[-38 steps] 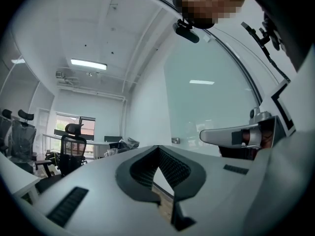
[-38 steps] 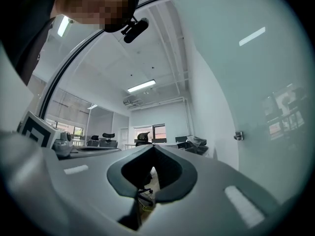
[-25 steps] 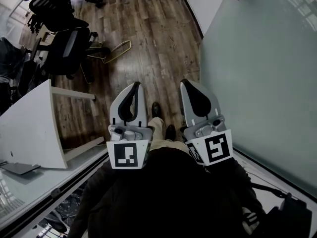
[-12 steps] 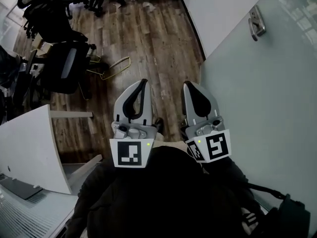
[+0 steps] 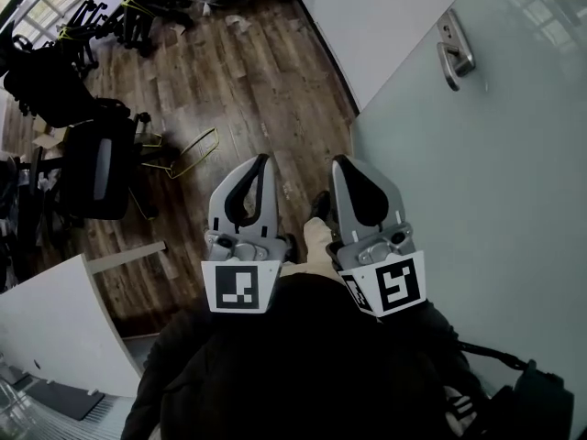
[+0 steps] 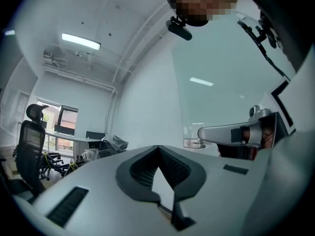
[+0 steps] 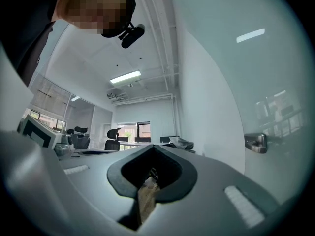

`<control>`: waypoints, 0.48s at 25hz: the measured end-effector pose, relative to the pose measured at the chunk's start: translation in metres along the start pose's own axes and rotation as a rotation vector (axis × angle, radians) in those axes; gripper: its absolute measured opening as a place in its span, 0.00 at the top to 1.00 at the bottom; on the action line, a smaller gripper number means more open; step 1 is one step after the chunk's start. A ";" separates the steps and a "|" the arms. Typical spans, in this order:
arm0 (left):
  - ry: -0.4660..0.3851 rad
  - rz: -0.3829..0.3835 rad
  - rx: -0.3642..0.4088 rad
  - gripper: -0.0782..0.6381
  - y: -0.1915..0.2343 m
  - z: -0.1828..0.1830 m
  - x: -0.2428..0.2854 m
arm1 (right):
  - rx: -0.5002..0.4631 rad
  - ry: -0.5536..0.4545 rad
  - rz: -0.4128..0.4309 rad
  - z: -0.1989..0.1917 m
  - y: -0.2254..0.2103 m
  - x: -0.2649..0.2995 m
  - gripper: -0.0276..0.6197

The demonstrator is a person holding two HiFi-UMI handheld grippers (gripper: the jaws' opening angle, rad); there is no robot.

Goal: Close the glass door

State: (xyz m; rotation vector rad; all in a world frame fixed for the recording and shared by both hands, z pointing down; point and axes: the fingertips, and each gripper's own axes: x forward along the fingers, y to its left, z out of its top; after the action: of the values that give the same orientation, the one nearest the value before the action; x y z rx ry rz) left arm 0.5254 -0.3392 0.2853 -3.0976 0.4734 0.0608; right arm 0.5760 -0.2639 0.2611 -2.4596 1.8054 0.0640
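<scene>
The frosted glass door [image 5: 477, 209] fills the right side of the head view, with its metal lever handle [image 5: 454, 55] near the top. The handle also shows on the glass in the right gripper view [image 7: 256, 142]. My left gripper [image 5: 262, 163] and right gripper [image 5: 341, 163] are held side by side in front of my body, above the wooden floor. Both are shut with nothing between their pads. The right gripper is just left of the door's surface and well below the handle. In the gripper views both point out into the room [image 6: 157, 147] [image 7: 153, 146].
Black office chairs [image 5: 87, 154] crowd the left side, and a yellow wire frame [image 5: 188, 149] lies on the wooden floor [image 5: 248, 71]. A white desk [image 5: 55, 333] stands at lower left. A white wall [image 5: 376, 12] meets the door's far edge. My shoes [image 5: 317, 211] show between the grippers.
The view has shifted: the door handle has come further into the picture and the white desk has slid down to the left. Both grippers stay shut, side by side.
</scene>
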 end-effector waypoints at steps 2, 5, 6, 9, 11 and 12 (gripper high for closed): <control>0.002 -0.013 0.002 0.90 0.001 -0.004 0.027 | -0.006 -0.007 -0.014 -0.003 -0.021 0.015 0.95; 0.017 -0.032 0.008 0.90 0.000 -0.009 0.067 | -0.008 -0.022 -0.037 -0.004 -0.055 0.036 0.95; 0.022 -0.041 0.009 0.90 -0.002 -0.009 0.080 | -0.005 -0.024 -0.046 -0.004 -0.067 0.043 0.95; 0.033 -0.069 0.025 0.90 -0.007 -0.011 0.123 | 0.005 -0.019 -0.072 -0.009 -0.107 0.065 0.95; 0.009 -0.071 0.018 0.90 -0.012 -0.006 0.157 | 0.012 0.000 -0.081 -0.018 -0.135 0.077 0.95; -0.017 -0.073 0.007 0.90 -0.016 0.000 0.173 | 0.018 0.012 -0.086 -0.022 -0.148 0.081 0.95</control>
State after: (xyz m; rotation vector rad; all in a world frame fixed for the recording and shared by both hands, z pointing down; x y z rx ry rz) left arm 0.6955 -0.3759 0.2785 -3.1012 0.3596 0.0846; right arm 0.7411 -0.2993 0.2826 -2.5266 1.6952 0.0278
